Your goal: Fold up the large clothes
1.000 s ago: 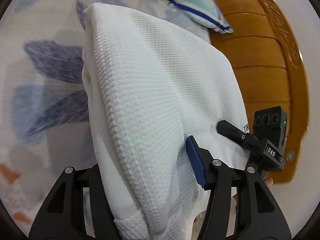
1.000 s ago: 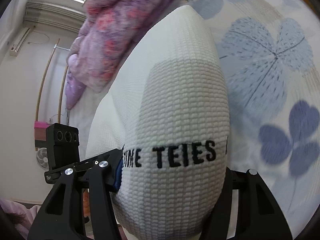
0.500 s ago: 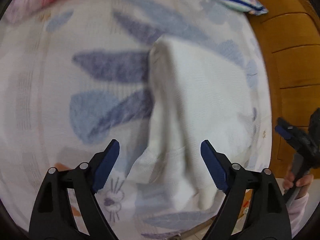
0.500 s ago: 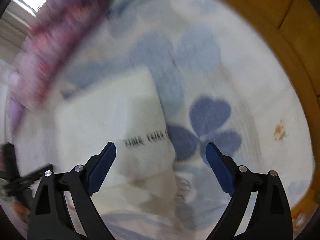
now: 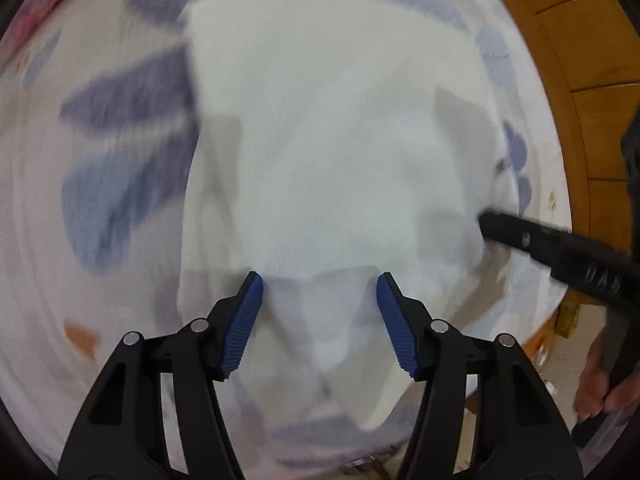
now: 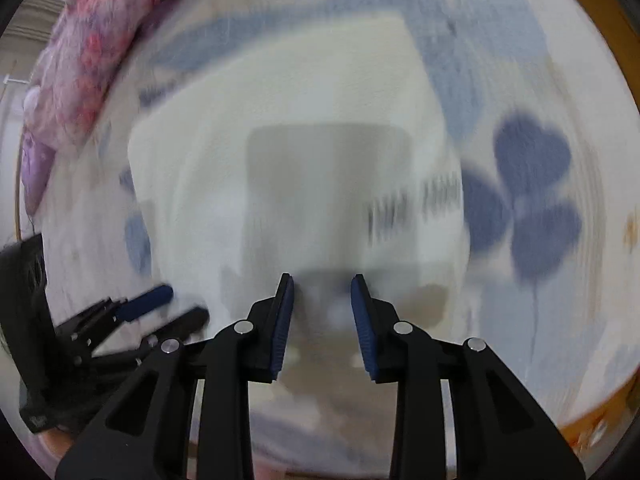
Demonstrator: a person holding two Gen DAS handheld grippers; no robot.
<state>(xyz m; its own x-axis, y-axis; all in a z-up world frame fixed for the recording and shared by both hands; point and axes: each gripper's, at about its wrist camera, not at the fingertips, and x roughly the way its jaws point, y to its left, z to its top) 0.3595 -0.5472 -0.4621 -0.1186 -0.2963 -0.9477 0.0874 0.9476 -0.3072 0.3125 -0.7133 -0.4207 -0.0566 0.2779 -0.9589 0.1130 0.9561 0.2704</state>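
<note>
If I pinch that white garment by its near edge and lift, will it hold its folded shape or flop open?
Likely floppy: the white garment lies in soft layers on the bedsheet, and its near edge sags into a loose point. Lifting one edge would probably let the layers slide apart. It looks thick-knit, so perhaps not slippery, though blur hides the texture.

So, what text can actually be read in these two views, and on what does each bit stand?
"DAS", faint and smeared: on the right gripper, seen from the left wrist.
Black lettering on the white garment: two words, too blurred to read.
Small mark on the left gripper body: unreadable.
</note>
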